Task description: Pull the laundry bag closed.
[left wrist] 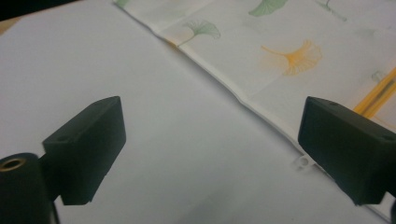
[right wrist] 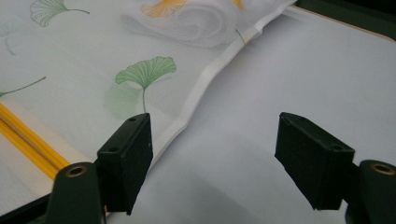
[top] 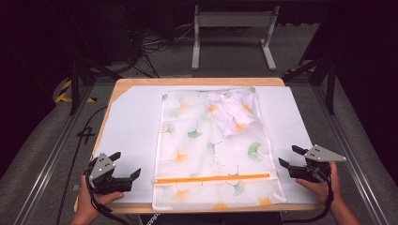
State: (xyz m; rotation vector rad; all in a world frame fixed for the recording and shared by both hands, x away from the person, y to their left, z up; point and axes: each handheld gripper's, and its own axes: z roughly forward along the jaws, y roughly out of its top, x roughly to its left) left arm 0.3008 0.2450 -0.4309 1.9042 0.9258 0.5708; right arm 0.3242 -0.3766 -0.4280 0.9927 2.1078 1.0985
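- Tabletop: wooden board, covered by a white sheet over nearly its whole surface.
- Mesh laundry bag: lying flat at the centre of the white sheet, printed with green and orange ginkgo leaves, long axis running away from the person. Also seen in the left gripper view and the right gripper view.
- White garment: bunched inside the bag at its far right corner, visible through the mesh.
- Orange zipper: running across the near end of the bag, appearing closed along its full length; slider position too small to tell.
- Left gripper: held low just beside the near left corner of the bag, jaws spread wide, nothing between them. In the left gripper view, bag edge passing under the far jaw, no contact.
- Right gripper: held just beside the near right edge of the bag, jaws spread wide, empty. In the right gripper view, bag hem lying beside the near jaw, not pinched.
- Step in hand, judged: approach stage, both grippers poised at the zipper end, no grasp made.
- Next move, judged: lower one gripper onto the bag hem to pin it; bring the other to the zipper pull; close narrowly on thin fabric without catching the white sheet beneath.
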